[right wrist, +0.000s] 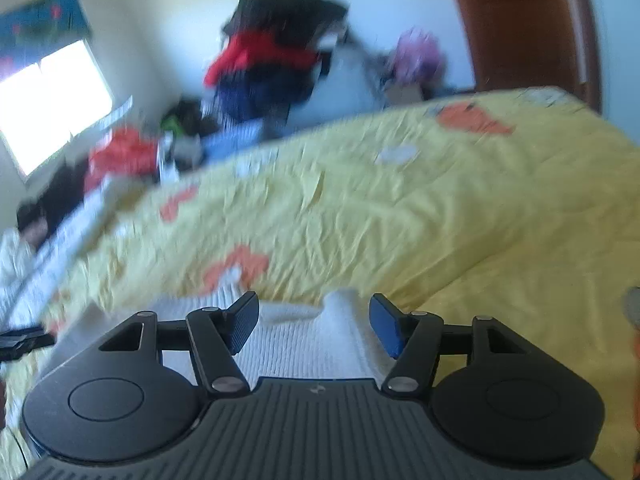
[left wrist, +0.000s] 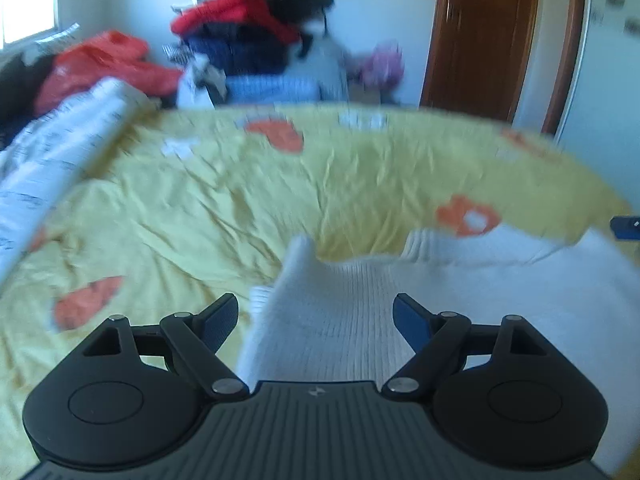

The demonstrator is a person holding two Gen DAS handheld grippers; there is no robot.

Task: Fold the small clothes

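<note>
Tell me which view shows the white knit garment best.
The left wrist view: the garment spreads wide across the yellow bedspread, with its folded edge and far hem visible. The right wrist view shows only a narrow strip of it between the open fingers, mostly hidden by the gripper body.

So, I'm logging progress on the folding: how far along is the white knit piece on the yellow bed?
Done: the white knit garment lies on the yellow bedcover, one part already turned over. In hand: nothing; left gripper and right gripper are both open above it. Left: further folds, and the clothes pile behind.
</note>
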